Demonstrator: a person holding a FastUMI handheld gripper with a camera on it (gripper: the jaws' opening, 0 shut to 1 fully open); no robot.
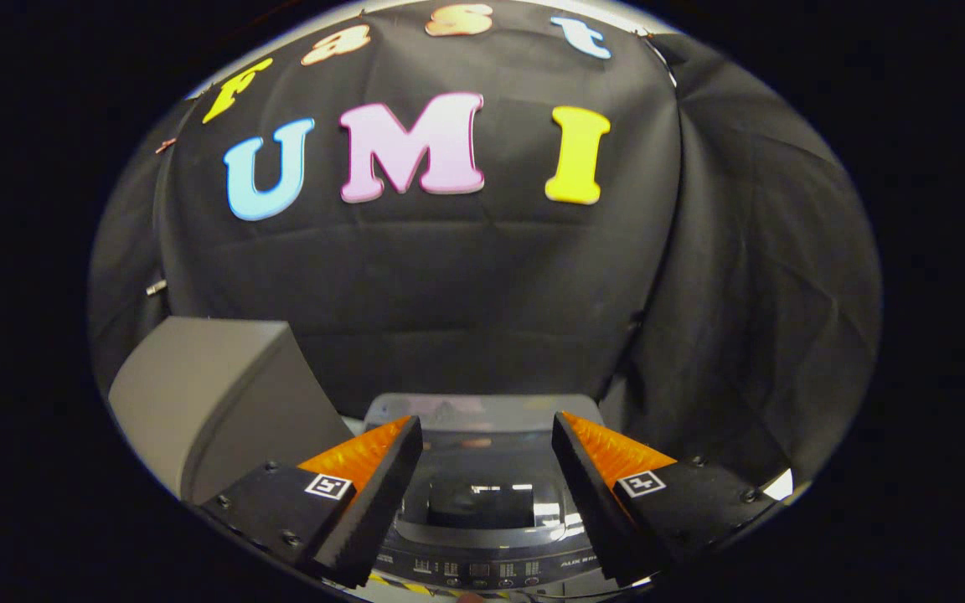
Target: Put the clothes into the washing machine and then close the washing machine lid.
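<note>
My gripper (487, 435) is open, its two fingers spread wide with nothing between them. Below and between the fingers stands the washing machine (482, 536), seen from above. Its glossy dark lid (482, 469) lies flat over the top, with room light mirrored in it. A strip of buttons, the control panel (482, 571), runs along the machine's near edge. I see no clothes.
A grey box-like appliance (214, 402) stands just left of the washing machine, close beside my left finger. The black cloth wall (449, 293) hangs right behind both machines and folds around on the right side (750, 335).
</note>
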